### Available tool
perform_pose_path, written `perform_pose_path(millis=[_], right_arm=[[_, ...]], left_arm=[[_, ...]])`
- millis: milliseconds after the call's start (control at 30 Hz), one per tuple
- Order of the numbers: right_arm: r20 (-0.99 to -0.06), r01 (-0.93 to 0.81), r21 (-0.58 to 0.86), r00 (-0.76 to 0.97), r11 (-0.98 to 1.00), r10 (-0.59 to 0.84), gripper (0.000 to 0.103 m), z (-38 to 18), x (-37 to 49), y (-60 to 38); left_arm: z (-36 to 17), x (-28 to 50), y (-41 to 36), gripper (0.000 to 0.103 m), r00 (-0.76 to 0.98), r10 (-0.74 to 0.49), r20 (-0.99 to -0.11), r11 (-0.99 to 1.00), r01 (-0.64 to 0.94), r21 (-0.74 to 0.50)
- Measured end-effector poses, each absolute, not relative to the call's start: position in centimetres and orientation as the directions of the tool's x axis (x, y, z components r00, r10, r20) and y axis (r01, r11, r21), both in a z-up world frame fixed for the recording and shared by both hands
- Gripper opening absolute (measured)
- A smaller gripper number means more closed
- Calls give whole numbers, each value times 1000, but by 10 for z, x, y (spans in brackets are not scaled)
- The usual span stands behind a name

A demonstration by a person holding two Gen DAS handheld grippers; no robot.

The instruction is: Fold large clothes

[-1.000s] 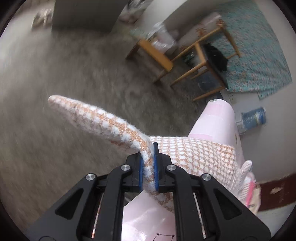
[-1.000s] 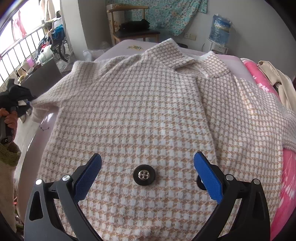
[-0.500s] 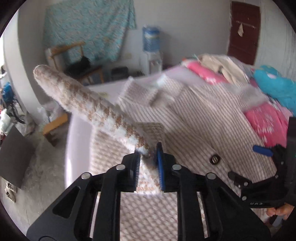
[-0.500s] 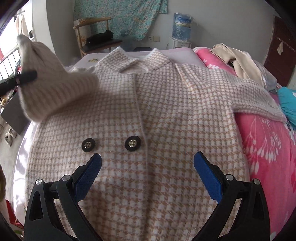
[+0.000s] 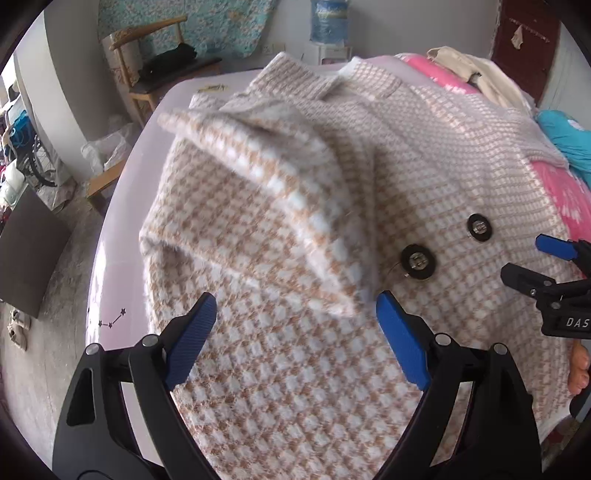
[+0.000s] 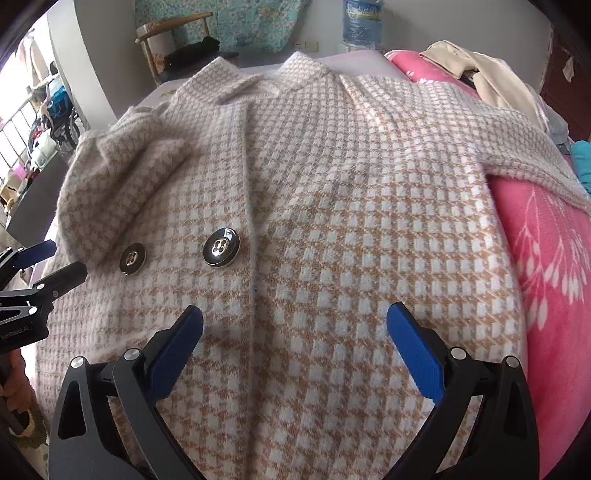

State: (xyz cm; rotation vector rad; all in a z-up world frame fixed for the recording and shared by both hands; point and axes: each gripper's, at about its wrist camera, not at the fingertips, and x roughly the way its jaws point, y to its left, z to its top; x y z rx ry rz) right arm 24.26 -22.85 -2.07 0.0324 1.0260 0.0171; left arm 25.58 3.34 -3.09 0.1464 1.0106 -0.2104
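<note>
A beige-and-white houndstooth coat (image 6: 369, 192) lies spread front up on the bed, with two black buttons (image 6: 221, 252). Its left sleeve (image 5: 277, 177) is folded over the chest, and the cuff end rests loose between the fingers of my left gripper (image 5: 295, 299). That gripper's jaws are opening and the pads do not press the cloth. My right gripper (image 6: 295, 312) hovers open over the lower front with nothing gripped. It also shows at the right edge of the left wrist view as the right gripper (image 5: 554, 266). The other sleeve (image 6: 517, 147) stretches out onto the pink blanket.
A pink blanket (image 6: 546, 258) covers the bed's right side, with a beige garment (image 6: 480, 74) and a teal item (image 5: 565, 136) on it. The lilac sheet (image 5: 122, 221) ends at the left bed edge above the floor. A wooden chair (image 6: 173, 40) and a water bottle (image 6: 362, 22) stand behind.
My left gripper swung from over the floor to above the coat with the sleeve pinched in it, then opened and the sleeve dropped onto the chest. My right gripper drifted across the coat, still open.
</note>
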Motion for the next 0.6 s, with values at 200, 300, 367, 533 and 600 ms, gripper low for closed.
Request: perform_pose_path(millis=[200, 300, 367, 533, 600], right_arm=[[-855, -14, 45, 517, 999, 46, 97, -29, 246, -230], [-847, -28, 46, 528, 999, 54, 97, -29, 244, -230], [-841, -46, 44, 537, 998, 61, 97, -29, 240, -231], [-866, -88, 64, 490, 994, 99, 97, -25, 238, -236], [-880, -65, 75, 465, 995, 97, 97, -17, 243, -242]], left_arm=[[-44, 254, 49, 89, 491, -96, -866, 980, 200, 5], [-46, 252, 48, 94, 503, -90, -860, 980, 199, 14], [-47, 250, 48, 95, 506, -80, -859, 981, 194, 23], [-45, 248, 49, 95, 512, -79, -855, 982, 189, 23], [-45, 247, 49, 95, 524, -80, -848, 982, 189, 25]])
